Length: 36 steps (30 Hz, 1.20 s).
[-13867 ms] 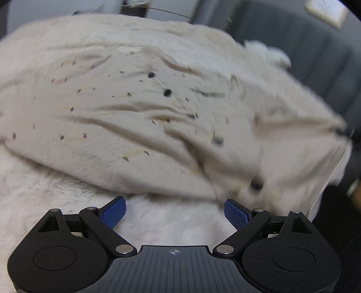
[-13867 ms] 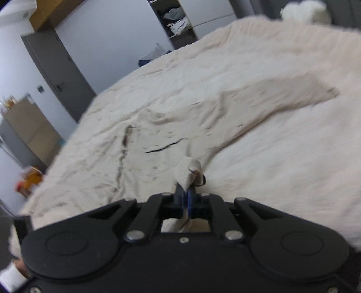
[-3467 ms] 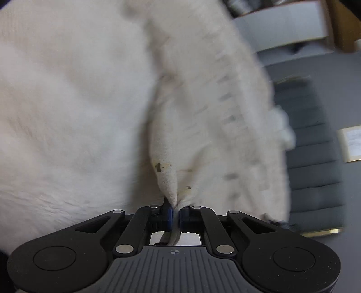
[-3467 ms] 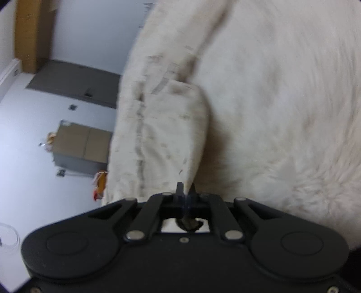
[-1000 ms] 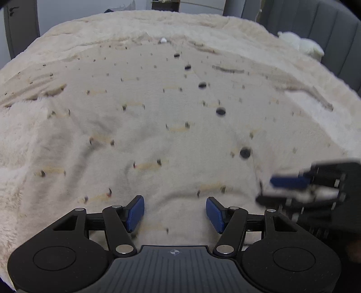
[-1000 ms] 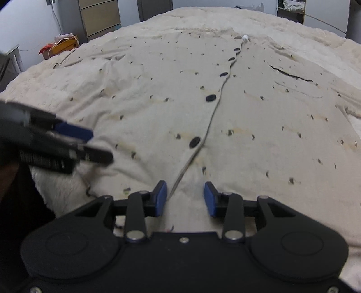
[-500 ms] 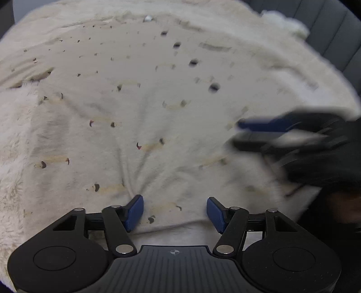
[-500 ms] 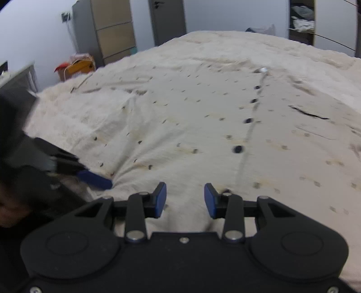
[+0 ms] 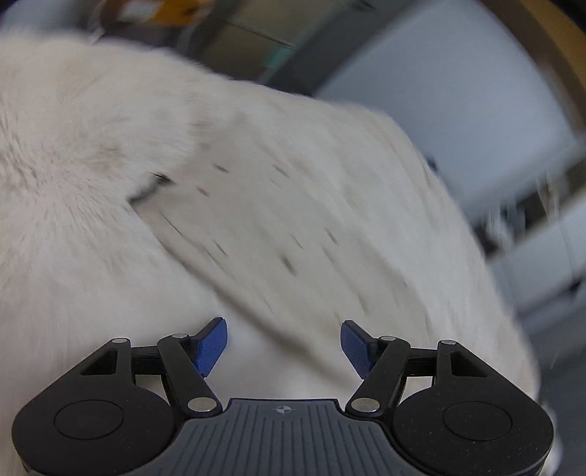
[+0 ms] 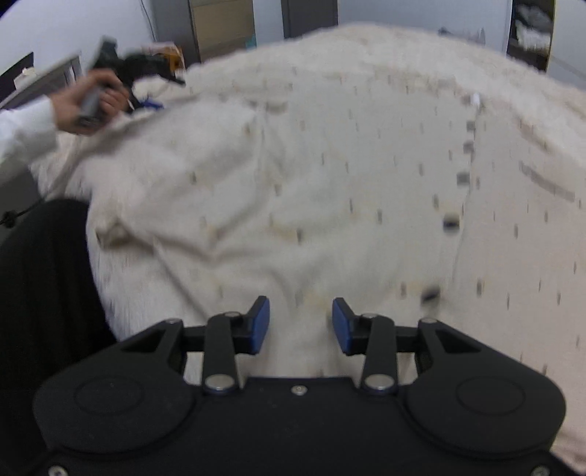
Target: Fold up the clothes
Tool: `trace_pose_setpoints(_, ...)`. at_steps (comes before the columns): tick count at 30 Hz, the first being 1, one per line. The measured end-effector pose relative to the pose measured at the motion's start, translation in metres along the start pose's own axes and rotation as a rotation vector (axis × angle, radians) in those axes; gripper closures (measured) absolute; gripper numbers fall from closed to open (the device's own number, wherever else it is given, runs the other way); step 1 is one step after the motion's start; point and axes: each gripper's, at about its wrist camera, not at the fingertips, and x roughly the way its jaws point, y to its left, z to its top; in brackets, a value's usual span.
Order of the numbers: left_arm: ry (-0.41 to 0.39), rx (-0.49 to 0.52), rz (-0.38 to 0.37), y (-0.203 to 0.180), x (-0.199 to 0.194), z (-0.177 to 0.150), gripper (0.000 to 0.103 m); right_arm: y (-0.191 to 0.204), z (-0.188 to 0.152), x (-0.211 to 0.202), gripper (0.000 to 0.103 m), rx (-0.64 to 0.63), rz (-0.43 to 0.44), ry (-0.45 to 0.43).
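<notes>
We are in a home bedroom. A bed covered by a fluffy cream blanket (image 10: pixel 384 47) fills most of both views. Beyond it stand a wooden chest of drawers (image 10: pixel 221 25), a dark door (image 10: pixel 309 14) set in a pale wall, and an open wardrobe shelf (image 10: pixel 533 29) stacked with folded textiles, all blurred.

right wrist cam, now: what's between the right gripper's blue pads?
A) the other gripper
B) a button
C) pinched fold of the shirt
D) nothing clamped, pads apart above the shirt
D: the right gripper has its blue pads standing apart with a clear gap, and the shirt lies spread flat on the fuzzy blanket beyond them, not pinched.
</notes>
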Motion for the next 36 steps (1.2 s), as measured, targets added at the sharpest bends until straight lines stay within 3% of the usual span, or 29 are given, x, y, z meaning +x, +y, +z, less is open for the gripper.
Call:
trace_pose_setpoints(2,-0.016,-0.049,-0.006,0.008,0.006,0.008,0.072,0.002,0.01,0.011,0.065,0.012,0.014,-0.005)
trace_pose_setpoints(3,-0.02,-0.05,0.01,0.008,0.009,0.01,0.093,0.003,0.013,0.02,0.065,0.026,0.018,-0.005)
trace_pose_setpoints(4,-0.015,-0.03,0.023,0.009,0.01,0.013,0.101,0.004,0.013,0.027,0.066,0.036,0.018,0.004)
trace_pose_setpoints(9,-0.008,0.056,0.055,0.017,0.003,0.028,0.101,0.014,-0.003,0.042,0.066,0.016,0.012,0.113)
trace_pose_setpoints(11,0.012,0.141,0.089,0.014,0.005,0.03,0.097,0.014,-0.005,0.037,0.066,0.005,0.019,0.129)
trace_pose_setpoints(14,0.025,0.166,0.088,0.007,0.009,0.03,0.086,0.012,0.003,0.026,0.067,0.006,0.014,0.101)
trace_pose_setpoints(16,0.032,0.172,0.056,0.006,0.008,0.033,0.058,0.006,0.014,0.02,0.066,0.05,0.019,0.047)
trace_pose_setpoints(18,0.018,0.181,0.031,0.002,0.005,0.038,0.04,0.002,0.024,0.023,0.065,0.093,0.014,0.016)
trace_pose_setpoints(22,-0.035,0.234,0.115,-0.014,-0.005,0.034,0.015,0.009,0.028,0.046,0.066,0.113,0.013,0.041)
trace_pose_setpoints(25,-0.026,0.282,0.177,-0.02,-0.002,0.033,0.012,0.02,0.021,0.057,0.063,0.093,0.0,0.076)
trace_pose_setpoints(27,0.025,0.297,0.185,-0.018,0.011,0.033,0.009,0.027,0.017,0.059,0.058,0.088,-0.01,0.087)
trace_pose_setpoints(30,0.033,0.337,0.189,-0.013,0.021,0.032,0.009,0.029,0.014,0.058,0.05,0.1,-0.001,0.112)
trace_pose_setpoints(36,0.027,0.418,0.217,-0.019,0.025,0.024,0.009,0.031,0.009,0.057,0.048,0.1,-0.013,0.123)
